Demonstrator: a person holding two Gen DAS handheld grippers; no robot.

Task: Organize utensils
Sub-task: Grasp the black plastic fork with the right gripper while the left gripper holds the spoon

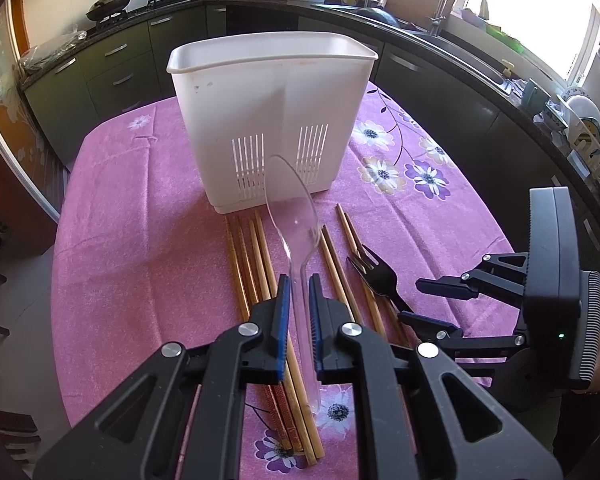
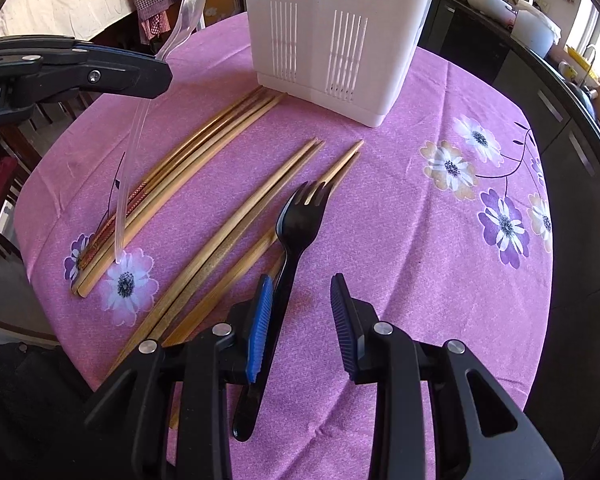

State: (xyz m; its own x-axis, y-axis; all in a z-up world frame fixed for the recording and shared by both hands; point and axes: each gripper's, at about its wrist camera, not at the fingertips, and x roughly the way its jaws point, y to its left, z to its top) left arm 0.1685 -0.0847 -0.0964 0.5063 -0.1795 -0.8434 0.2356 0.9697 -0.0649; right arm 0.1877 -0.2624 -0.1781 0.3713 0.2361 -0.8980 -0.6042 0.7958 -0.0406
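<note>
My left gripper (image 1: 299, 286) is shut on the handle of a clear plastic spoon (image 1: 292, 208) and holds it tilted above the table, bowl up toward the white utensil holder (image 1: 268, 112). The spoon (image 2: 188, 8) and left gripper (image 2: 156, 76) also show in the right wrist view. My right gripper (image 2: 300, 292) is open over the pink cloth; a black plastic fork (image 2: 296, 224) lies beside its left pad (image 2: 260, 320). The fork (image 1: 374, 274) lies across wooden chopsticks (image 1: 256, 264). Chopsticks (image 2: 204, 152) lie in several pairs in front of the holder (image 2: 336, 28).
The table has a pink flowered cloth (image 1: 140, 248) with edges near on all sides. Dark kitchen counters (image 1: 440, 64) with a sink and dishes run behind and to the right. Chairs (image 2: 4, 184) stand at the left of the table.
</note>
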